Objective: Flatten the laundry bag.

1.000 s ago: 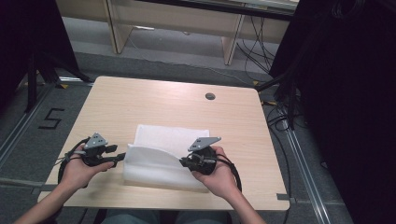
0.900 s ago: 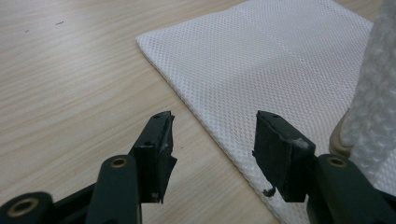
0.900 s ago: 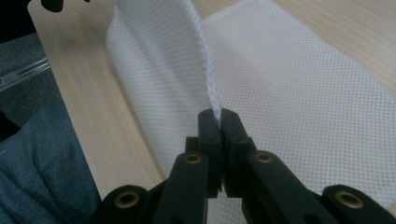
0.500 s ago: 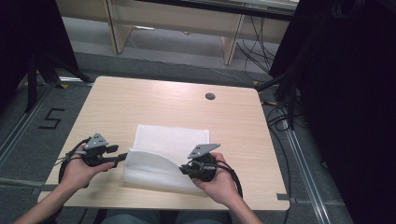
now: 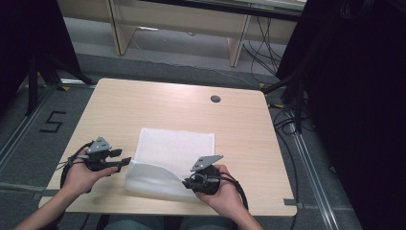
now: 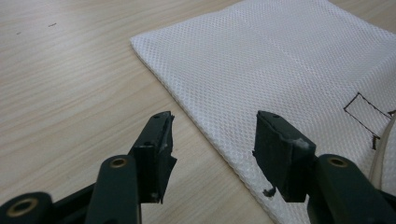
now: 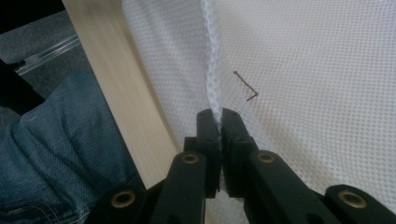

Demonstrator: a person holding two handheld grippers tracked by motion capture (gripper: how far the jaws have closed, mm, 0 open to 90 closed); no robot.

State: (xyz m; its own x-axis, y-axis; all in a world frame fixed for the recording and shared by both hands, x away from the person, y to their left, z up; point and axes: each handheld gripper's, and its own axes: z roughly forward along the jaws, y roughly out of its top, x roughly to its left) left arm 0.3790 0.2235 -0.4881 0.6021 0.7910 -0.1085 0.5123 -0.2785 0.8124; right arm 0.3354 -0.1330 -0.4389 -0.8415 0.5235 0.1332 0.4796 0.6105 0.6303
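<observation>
The white mesh cloth (image 5: 172, 160) lies on the near half of the worktop (image 5: 143, 105), its near edge raised. The right gripper (image 5: 189, 182) pinches that edge; in the right gripper view its fingers (image 7: 208, 135) are clamped narrow on the cloth fold (image 7: 211, 79). The left gripper (image 5: 125, 162) sits just beside the cloth's left edge, fingers (image 6: 156, 149) wide and holding nothing.

To fold well, I judge the left gripper should take the near-left corner first, then lift both corners evenly and carry them to the far edge.

The left gripper view shows a brown marking (image 6: 366, 114) on the cloth; the high view gives the cloth's whole outline.
</observation>
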